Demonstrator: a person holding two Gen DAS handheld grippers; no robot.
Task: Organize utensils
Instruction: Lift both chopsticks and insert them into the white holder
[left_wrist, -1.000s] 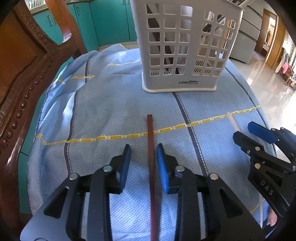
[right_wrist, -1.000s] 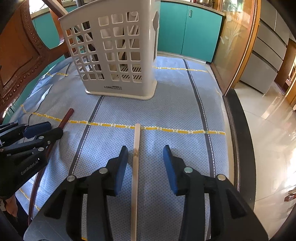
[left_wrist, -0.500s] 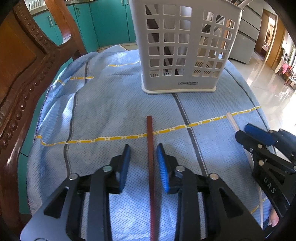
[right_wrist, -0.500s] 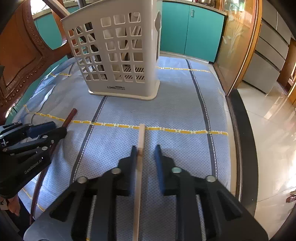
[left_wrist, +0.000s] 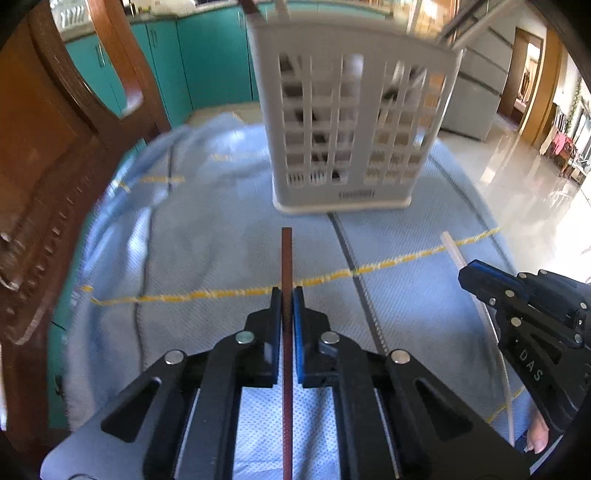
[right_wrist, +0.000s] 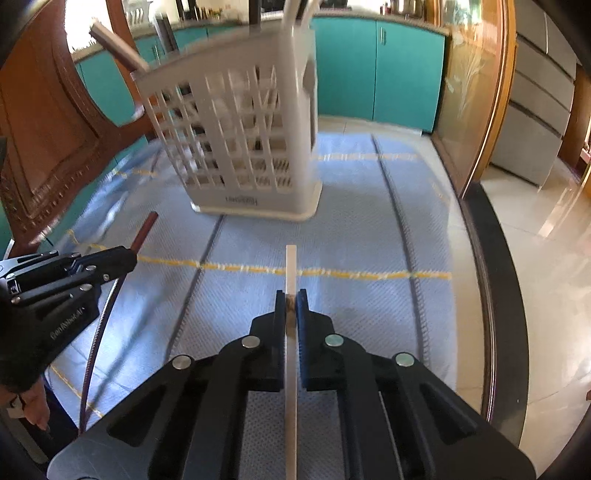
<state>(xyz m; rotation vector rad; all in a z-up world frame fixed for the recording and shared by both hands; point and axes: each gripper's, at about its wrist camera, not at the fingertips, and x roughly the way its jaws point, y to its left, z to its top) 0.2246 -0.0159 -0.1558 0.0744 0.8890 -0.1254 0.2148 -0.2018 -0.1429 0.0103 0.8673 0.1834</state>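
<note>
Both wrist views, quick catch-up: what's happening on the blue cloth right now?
A person is working two handheld grippers at once. The left gripper is shut on a dark brown chopstick, and the right gripper is shut on a pale chopstick. Both sticks point toward the white slotted utensil basket standing on the blue cloth, which already holds some utensils. Neither stick is in the basket yet.
</note>
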